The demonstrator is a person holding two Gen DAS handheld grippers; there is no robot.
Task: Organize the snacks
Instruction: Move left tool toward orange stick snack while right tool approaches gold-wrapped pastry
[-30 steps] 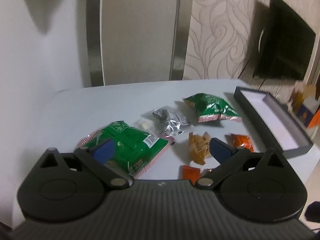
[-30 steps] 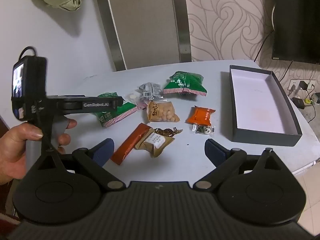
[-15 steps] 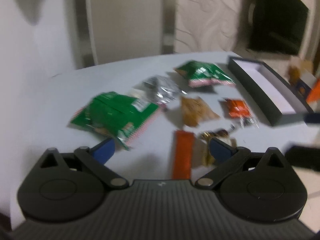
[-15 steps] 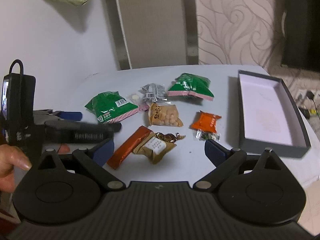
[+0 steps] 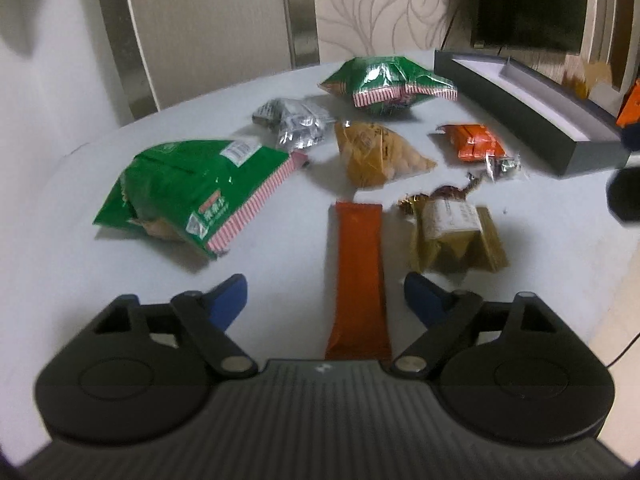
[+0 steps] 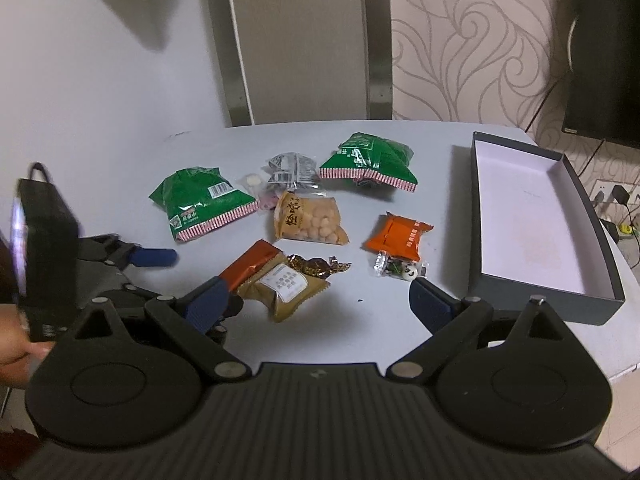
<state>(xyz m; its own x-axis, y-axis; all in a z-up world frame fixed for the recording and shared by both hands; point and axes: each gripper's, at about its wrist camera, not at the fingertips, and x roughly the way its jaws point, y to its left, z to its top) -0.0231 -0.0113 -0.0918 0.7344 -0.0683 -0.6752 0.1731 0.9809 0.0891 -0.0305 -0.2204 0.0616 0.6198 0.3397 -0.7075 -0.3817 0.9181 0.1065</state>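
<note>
1. Jaws of the left gripper (image 5: 325, 300) stand wide but have just been closing, with the long orange-brown foil snack bar (image 5: 358, 280) lying lengthwise between the blue pads and neither pad touching it yet; the gripper is lined up along the bar, probably so the pads can pinch its narrow sides.
2. Jaws of the right gripper (image 6: 318, 304) are spread wide and hold nothing; it hangs over the near table edge, apparently waiting its turn.
3. Across the pale grey table (image 6: 436, 148) the snacks lie loose: a near green crinkled chip bag with red-striped hem (image 5: 188, 196), a second green chip bag (image 6: 368, 162) farther back, a silver foil packet (image 6: 292, 170), a clear pouch of round yellow puffs (image 6: 308, 220), a small orange sachet (image 6: 398, 234), and a tan paper-wrapped cake with white label (image 6: 282, 290) just beside the bar.
4. At the right side an open dark grey cardboard box with white lining (image 6: 600, 240) sits empty, apparently the place meant for the snacks; no snack is in it yet.
</note>
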